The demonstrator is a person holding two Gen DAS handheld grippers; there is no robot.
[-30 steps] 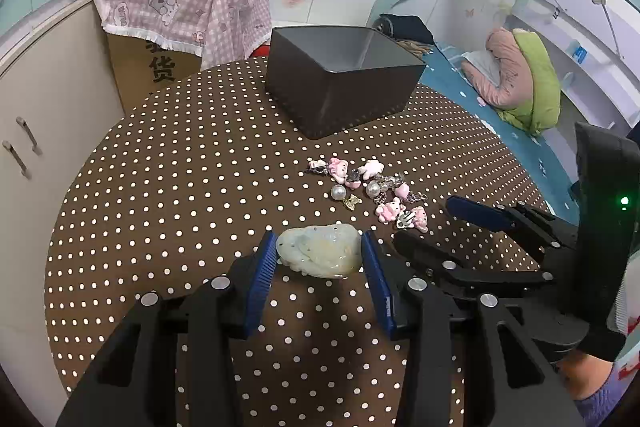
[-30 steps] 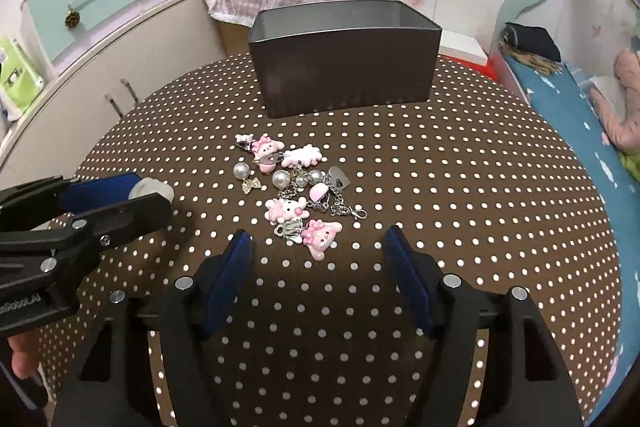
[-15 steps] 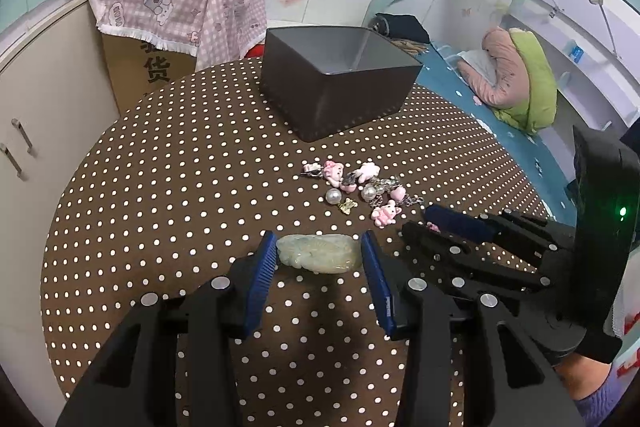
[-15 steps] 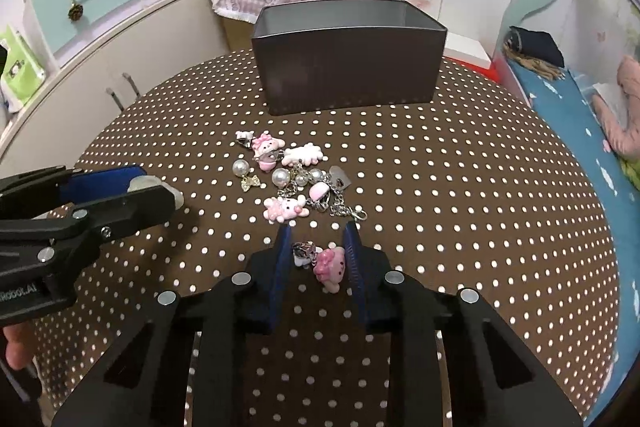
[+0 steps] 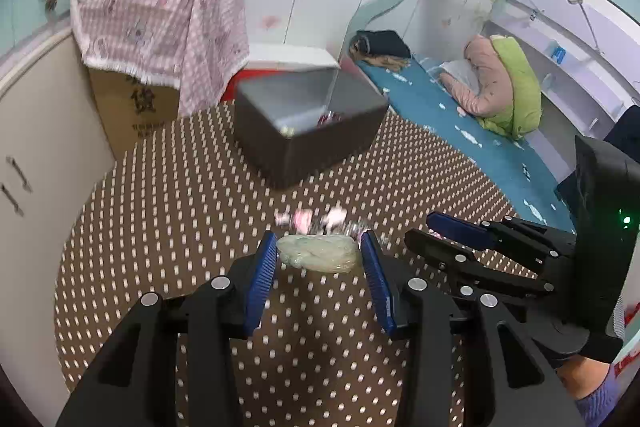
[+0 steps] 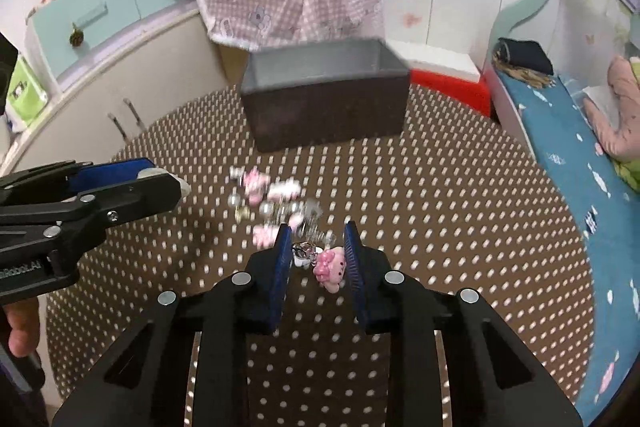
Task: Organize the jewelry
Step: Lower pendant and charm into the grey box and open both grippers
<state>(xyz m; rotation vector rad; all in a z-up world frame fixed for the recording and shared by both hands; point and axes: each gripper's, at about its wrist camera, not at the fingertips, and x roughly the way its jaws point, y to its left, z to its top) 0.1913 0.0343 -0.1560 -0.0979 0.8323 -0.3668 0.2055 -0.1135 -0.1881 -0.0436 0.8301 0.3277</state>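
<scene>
My left gripper (image 5: 318, 251) is shut on a pale green jade pendant (image 5: 318, 254) and holds it above the dotted table (image 5: 168, 211). My right gripper (image 6: 317, 259) is shut on a pink cat charm (image 6: 330, 265) with its metal chain, lifted off the table; it also shows in the left wrist view (image 5: 428, 227). The other charms and pearls (image 6: 272, 193) lie blurred on the table between the grippers and the dark open box (image 6: 326, 99). The box (image 5: 308, 125) holds a few small items.
A cardboard box under a pink checked cloth (image 5: 160, 23) stands behind the table at the left. A cabinet (image 6: 140, 75) curves round the left side. A bed (image 5: 460, 123) runs along the right.
The right gripper closed on the pink cat charm and lifted it. Both grippers have risen and moved toward the box, each with its piece.
</scene>
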